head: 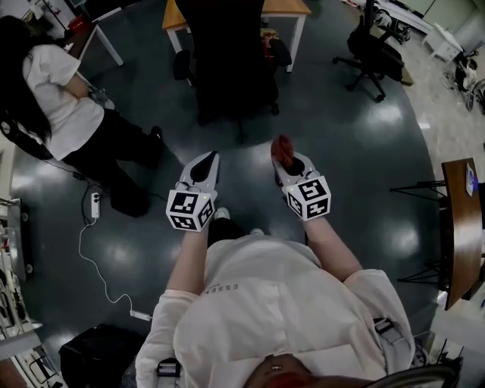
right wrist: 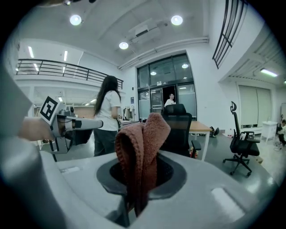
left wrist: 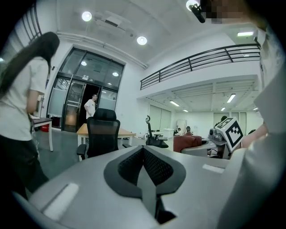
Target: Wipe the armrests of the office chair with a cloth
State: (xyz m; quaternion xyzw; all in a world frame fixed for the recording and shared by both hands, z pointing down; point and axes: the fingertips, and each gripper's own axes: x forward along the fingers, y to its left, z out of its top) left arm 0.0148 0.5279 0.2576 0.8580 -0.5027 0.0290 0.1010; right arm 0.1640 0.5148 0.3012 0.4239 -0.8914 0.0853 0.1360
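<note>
With the left gripper [head: 203, 168] closed on nothing, the cloth [right wrist: 143, 138] was clamped in the right gripper [head: 288, 163], well short of the office chair [head: 227, 61] ahead.

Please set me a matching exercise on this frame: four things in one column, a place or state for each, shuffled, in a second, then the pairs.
Things:
1. left gripper
2. cloth
3. office chair
4. power strip

Places or states:
A. lying on the floor, at the person's left
B. pinched in the right gripper
C. shut, nothing between its jaws
D. standing at the wooden table, straight ahead

Pairs: 1-C, 2-B, 3-D, 4-A
</note>
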